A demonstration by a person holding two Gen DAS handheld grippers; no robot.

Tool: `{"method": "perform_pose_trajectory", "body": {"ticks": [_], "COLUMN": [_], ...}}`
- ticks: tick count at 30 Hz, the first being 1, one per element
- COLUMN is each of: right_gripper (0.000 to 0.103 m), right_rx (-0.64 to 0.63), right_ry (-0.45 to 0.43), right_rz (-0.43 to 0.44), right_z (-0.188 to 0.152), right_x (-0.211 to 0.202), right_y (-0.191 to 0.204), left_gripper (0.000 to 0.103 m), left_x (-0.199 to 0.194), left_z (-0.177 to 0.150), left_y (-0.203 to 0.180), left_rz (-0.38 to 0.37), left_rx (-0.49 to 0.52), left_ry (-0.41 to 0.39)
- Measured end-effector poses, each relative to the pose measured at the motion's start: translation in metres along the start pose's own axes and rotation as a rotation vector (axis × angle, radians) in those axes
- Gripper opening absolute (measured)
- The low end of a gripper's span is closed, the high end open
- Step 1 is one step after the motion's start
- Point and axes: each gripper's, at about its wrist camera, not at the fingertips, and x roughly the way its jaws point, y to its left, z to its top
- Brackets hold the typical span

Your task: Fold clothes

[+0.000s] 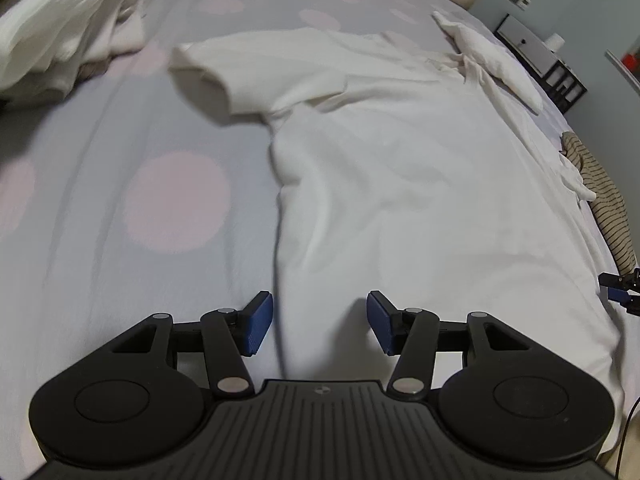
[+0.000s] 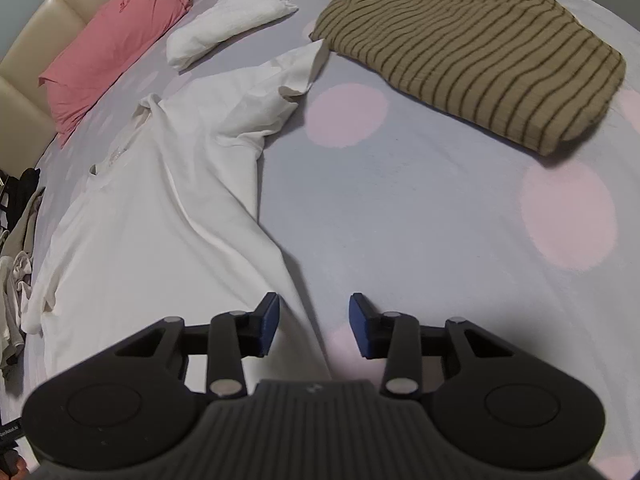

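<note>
A big bed (image 2: 420,200) has a grey sheet with pink dots. A white shirt (image 2: 160,208) lies flat at lower left. A striped brown cloth (image 2: 472,52) sits upper right. A pink pillow (image 2: 116,44) and a rolled white cloth (image 2: 228,20) lie upper left.

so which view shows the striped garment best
The right wrist view: the striped garment lies whole and folded on the bed, stripes clear. The left wrist view catches only a narrow strip of it at the right edge, partly behind the white shirt.
</note>
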Motion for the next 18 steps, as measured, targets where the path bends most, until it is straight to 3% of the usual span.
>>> {"method": "perform_pose_trajectory", "body": {"ticks": [1,2,3,7,9,11,16,18], "right_gripper": [0.024,0.004,0.001,0.001,0.0,0.001,0.001,0.003], "right_rx": [-0.022,-0.048,-0.086,-0.095,-0.042,0.003,0.037,0.04], "right_ry": [-0.009,-0.015,-0.01,-0.028,-0.04,-0.043,-0.053,-0.052], "right_rz": [0.005,0.012,0.019,0.017,0.023,0.033,0.031,0.032], "right_z": [-0.002,-0.005,-0.008,-0.01,-0.009,-0.008,-0.007,-0.006], "right_x": [0.0,-0.001,-0.001,0.001,0.0,-0.002,-0.004,-0.004], "right_y": [0.002,0.003,0.004,0.003,-0.004,-0.011,-0.013,-0.013], "left_gripper": [0.05,0.05,0.049,0.027,0.016,0.011,0.011,0.021], "left_x": [0.003,0.004,0.003,0.0,-0.002,-0.004,-0.008,-0.01], "left_z": [0.002,0.001,-0.001,-0.007,-0.008,-0.006,-0.006,-0.007], "left_y": [-0.002,-0.004,-0.007,-0.017,-0.016,-0.011,-0.003,-0.004], "left_rz": [0.005,0.019,0.038,0.116,0.149,0.159,0.152,0.16], "left_rx": [0.008,0.03,0.057,0.161,0.159,0.131,0.104,0.12], "left_ry": [-0.004,-0.012,-0.024,-0.066,-0.073,-0.074,-0.082,-0.092]}}
